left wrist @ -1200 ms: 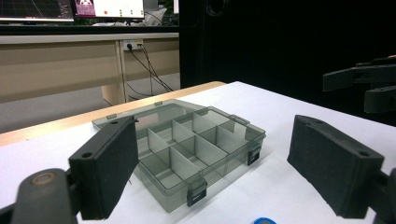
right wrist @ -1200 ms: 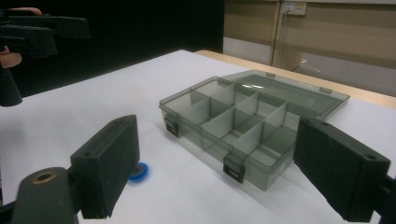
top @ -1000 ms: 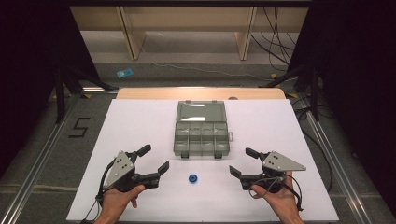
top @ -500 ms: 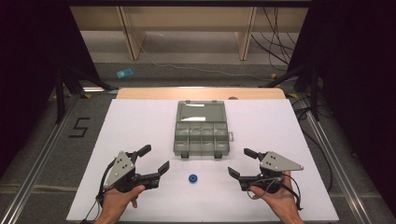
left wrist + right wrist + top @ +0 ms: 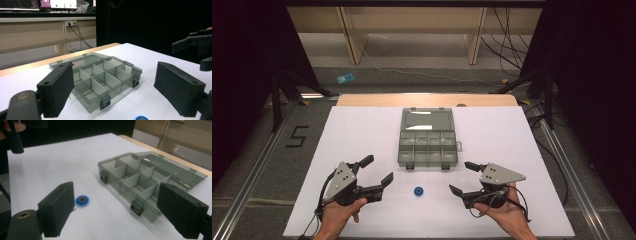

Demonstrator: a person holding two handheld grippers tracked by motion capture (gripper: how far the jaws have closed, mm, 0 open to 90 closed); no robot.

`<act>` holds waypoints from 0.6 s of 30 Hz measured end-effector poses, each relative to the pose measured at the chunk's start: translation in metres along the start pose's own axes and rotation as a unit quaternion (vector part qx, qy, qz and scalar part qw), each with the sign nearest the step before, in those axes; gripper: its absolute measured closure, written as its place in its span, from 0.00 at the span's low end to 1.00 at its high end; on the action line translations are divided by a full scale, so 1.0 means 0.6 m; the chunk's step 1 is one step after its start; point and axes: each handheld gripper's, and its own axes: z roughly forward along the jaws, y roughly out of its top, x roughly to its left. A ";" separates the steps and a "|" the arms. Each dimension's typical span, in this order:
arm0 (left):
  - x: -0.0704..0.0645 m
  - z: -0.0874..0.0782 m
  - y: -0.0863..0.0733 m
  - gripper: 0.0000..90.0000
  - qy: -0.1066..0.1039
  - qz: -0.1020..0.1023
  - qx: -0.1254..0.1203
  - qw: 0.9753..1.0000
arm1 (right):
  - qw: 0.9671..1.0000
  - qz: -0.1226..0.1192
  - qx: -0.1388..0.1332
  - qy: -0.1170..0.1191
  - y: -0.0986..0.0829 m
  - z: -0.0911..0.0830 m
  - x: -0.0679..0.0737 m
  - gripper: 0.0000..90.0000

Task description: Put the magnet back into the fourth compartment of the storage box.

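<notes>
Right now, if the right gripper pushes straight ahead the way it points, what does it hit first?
Probably the open compartment box, around its latched front wall. The blue ring lies left of that line beside the right gripper; depth is uncertain.

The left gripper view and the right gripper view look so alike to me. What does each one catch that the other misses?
Left gripper view alone: computer monitors at the top, a wall socket with cables, and the right gripper at the far right edge.

Right gripper view alone: the whole blue ring on the table, and part of a hand at the top left corner.

Both: the open grey compartment box, empty, the white table, and each view's own two black jaws spread wide.
</notes>
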 end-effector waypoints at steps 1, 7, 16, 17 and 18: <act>0.000 0.000 0.000 0.17 0.000 0.000 0.000 1.000 | 1.000 -0.011 0.011 0.005 0.004 0.007 0.003 0.18; 0.000 0.000 -0.001 0.17 0.002 -0.003 0.002 1.000 | 0.998 -0.023 0.050 0.030 0.010 0.028 0.009 0.18; 0.000 -0.001 0.000 0.17 0.001 -0.002 -0.001 1.000 | 0.991 -0.050 0.107 0.065 0.022 0.069 0.018 0.20; 0.000 0.000 0.000 0.17 0.001 -0.001 -0.001 1.000 | 0.990 -0.051 0.112 0.066 0.023 0.072 0.019 0.20; 0.000 0.000 0.000 0.17 0.001 -0.001 -0.001 1.000 | 0.989 -0.053 0.119 0.070 0.025 0.077 0.020 0.20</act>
